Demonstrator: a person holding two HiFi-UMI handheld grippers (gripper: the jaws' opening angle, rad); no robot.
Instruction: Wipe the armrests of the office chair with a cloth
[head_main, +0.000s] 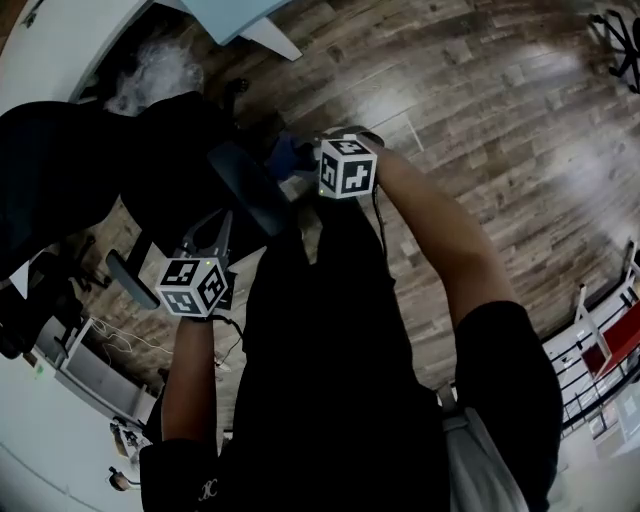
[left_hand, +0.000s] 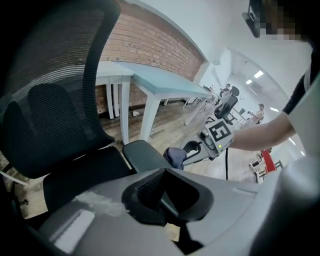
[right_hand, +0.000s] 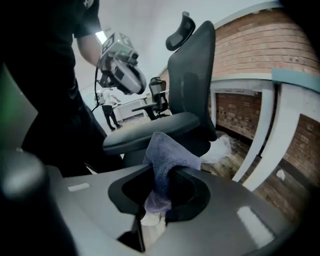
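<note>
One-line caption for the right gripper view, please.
Right gripper shut on a purple cloth, held at the office chair armrest.

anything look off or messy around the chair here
Only the crumpled white plastic on the floor under the desk, behind the chair: it looks like stray litter. Nothing else stands out.

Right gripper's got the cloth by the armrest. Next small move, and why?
Probably press the right gripper down so the cloth it grips sits flat on the armrest, then drag along its length. The cloth is bunched at one end of the armrest, firm contact isn't clear, and the rest of its top is uncovered.
</note>
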